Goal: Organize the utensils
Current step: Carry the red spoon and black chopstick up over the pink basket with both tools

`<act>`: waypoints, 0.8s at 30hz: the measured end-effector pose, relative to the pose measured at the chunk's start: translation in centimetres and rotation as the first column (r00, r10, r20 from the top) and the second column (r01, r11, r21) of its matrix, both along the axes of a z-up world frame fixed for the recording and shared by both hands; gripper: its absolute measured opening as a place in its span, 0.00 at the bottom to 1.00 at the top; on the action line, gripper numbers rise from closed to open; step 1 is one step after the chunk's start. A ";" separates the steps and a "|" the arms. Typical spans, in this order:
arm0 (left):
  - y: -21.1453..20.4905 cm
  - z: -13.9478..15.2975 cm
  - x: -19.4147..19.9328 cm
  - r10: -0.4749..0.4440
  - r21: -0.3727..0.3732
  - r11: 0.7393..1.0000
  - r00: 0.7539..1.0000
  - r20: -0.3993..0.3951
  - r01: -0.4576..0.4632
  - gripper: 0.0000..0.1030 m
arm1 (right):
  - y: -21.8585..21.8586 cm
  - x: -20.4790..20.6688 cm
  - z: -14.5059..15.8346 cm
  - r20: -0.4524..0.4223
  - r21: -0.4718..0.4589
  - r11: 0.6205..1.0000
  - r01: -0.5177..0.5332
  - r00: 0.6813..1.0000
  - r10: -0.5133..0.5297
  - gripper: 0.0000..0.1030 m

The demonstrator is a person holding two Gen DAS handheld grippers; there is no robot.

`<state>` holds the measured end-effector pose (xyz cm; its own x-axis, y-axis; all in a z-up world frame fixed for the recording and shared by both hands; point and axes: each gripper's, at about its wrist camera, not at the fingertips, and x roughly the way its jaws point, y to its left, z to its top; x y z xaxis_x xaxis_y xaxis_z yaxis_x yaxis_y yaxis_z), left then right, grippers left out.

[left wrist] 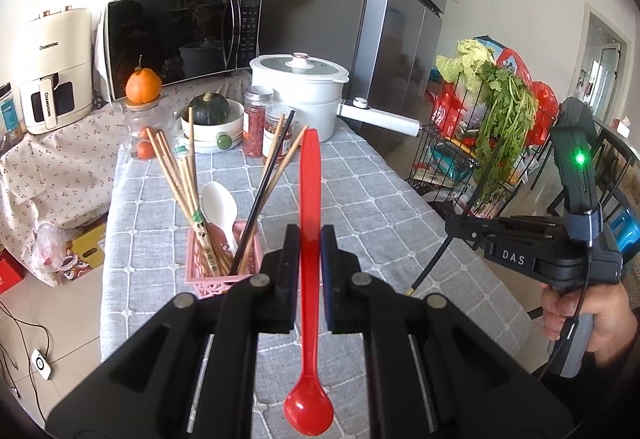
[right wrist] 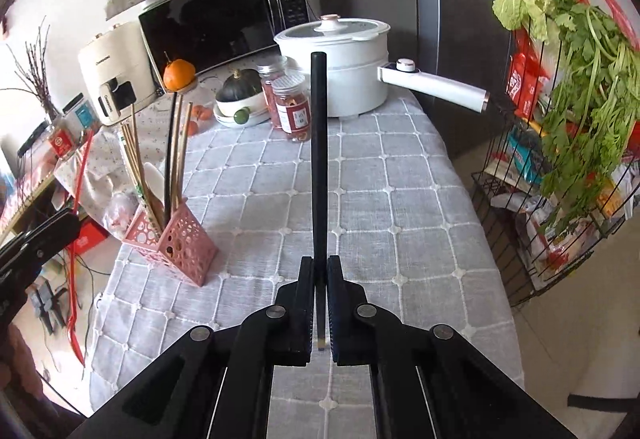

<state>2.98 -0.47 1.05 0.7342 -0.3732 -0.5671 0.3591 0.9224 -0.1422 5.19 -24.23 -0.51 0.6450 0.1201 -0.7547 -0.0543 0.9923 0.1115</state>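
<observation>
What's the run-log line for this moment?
left hand-held gripper: shut on red spoon | right hand-held gripper: shut on black chopstick | pink basket: chopsticks, white spoon

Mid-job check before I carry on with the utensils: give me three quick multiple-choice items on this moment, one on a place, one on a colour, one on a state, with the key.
1. Where does the pink basket stand?
A. on the grey checked tablecloth
B. on the microwave
C. on the floor

2. What colour is the spoon in the left gripper?
A. white
B. red
C. green

3. How is the right gripper?
A. open, holding nothing
B. shut on a white spoon
C. shut on the black chopstick

Key: 1 A, its base rests on the cloth; 2 B, it is red throughout; 3 C, its pads clamp the dark stick.
</observation>
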 end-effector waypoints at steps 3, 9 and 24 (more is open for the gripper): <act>0.2 0.3 -0.2 -0.002 -0.010 1.000 1.000 0.009 0.002 0.11 | 0.5 -0.9 0.8 0.030 -0.007 1.000 -0.024 0.999 0.024 0.05; 0.6 1.2 -0.6 -0.002 -0.033 0.999 0.999 0.038 0.003 0.11 | 1.5 -2.0 2.4 0.083 -0.007 0.998 -0.062 0.995 0.063 0.05; 3.2 4.3 -0.3 0.115 -0.126 0.988 0.978 0.174 -0.094 0.11 | 4.2 -2.2 7.7 0.210 0.068 0.984 -0.164 0.967 0.146 0.05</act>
